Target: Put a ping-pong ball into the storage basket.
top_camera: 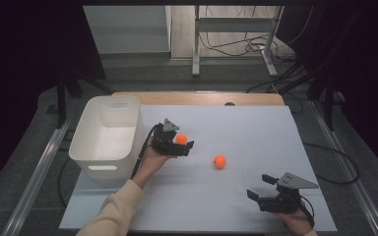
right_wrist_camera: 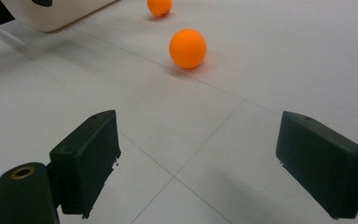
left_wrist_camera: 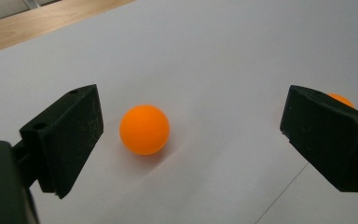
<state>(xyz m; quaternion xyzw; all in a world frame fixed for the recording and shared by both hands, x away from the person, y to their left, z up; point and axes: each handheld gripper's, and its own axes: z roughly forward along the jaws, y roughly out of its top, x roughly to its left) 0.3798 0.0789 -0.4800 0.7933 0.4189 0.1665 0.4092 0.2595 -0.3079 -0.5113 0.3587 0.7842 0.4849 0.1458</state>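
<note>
The left gripper [top_camera: 183, 146] reaches mid-table, jaws spread wide; the right gripper [top_camera: 261, 189] sits near, jaws equally apart.

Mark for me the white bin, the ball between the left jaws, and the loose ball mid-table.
White bin [top_camera: 89, 129], high view, left wall.
Ball between the left hand-held gripper's open jaws [left_wrist_camera: 144, 129], left gripper view, ball's centre.
Loose ball [top_camera: 220, 161], high view, ball's centre.

The right gripper [right_wrist_camera: 198, 161], fingers [right_wrist_camera: 91, 158] spread wide, faces two orange balls [right_wrist_camera: 188, 48] near a white bin [right_wrist_camera: 56, 14].

Even, soft light on the white table [top_camera: 256, 128]; dark vignetted surroundings, faint shadows, slightly soft focus.
</note>
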